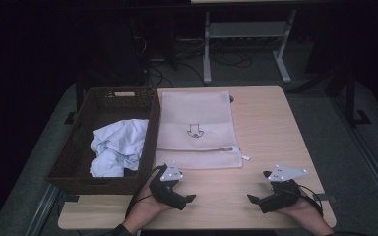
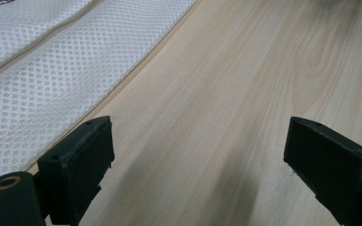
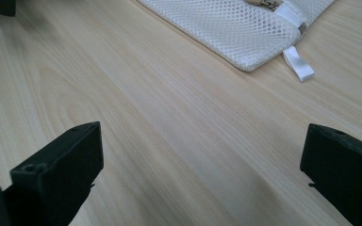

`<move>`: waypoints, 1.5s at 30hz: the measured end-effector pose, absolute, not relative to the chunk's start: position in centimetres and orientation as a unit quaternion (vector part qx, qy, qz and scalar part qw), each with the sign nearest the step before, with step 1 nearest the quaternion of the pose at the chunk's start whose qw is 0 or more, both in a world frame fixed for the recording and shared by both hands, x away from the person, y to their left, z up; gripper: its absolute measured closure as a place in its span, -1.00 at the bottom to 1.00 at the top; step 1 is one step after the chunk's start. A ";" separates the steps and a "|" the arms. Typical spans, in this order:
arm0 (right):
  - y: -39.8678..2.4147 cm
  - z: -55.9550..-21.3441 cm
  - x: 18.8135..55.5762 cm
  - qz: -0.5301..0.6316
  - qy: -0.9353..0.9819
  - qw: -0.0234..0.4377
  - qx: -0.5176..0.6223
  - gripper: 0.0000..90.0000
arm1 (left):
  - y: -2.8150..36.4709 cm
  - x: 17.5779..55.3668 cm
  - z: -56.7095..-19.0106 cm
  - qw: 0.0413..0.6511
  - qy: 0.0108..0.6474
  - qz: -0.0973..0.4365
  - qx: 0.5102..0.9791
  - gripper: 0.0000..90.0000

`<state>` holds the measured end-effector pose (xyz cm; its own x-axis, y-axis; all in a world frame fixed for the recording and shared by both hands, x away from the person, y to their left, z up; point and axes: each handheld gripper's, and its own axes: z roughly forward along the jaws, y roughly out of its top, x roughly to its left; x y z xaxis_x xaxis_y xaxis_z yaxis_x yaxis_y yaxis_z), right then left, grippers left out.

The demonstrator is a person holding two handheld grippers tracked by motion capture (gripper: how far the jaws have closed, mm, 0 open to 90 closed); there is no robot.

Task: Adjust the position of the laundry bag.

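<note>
Both hands rest low at the near edge of the wooden table (image 1: 266, 128), palms cupped under their tools and forearms coming in from below. The left gripper (image 1: 189, 198) lies almost flat and points toward the table's middle; its jaws stand wide apart with bare wood between them, holding nothing. The right gripper (image 1: 254, 198) mirrors it, pointing inward toward the left one, jaws likewise spread and empty. The two tips face each other across a stretch of bare tabletop and do not touch.

The white mesh laundry bag (image 1: 196, 129) lies flat in the middle of the table, just beyond the grippers. Its zipped end faces the person, with a small white pull tab (image 3: 298, 63) sticking out at the near right corner. In the left gripper view the bag's (image 2: 52, 61) edge runs just beside the left jaw.

A dark wicker basket (image 1: 74, 169) sits against the bag's left side, holding a crumpled pale blue cloth (image 1: 117, 146). Open wood lies to the right of the bag up to the table's right edge, and along the near strip between the hands.
</note>
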<state>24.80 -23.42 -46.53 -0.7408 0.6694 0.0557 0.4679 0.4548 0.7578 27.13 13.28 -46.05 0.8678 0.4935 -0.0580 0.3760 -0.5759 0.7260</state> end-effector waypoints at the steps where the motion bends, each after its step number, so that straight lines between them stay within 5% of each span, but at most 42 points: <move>1: -23.5 -46.5 24.8 0.399 0.843 0.125 0.338 -1.00 | 13.3 27.2 -46.1 0.390 0.247 0.077 0.884 -0.81; 45: -23.1 -45.3 25.0 0.432 0.833 0.128 0.321 -1.00 | 12.3 28.6 -44.9 0.391 0.265 0.085 0.877 -0.81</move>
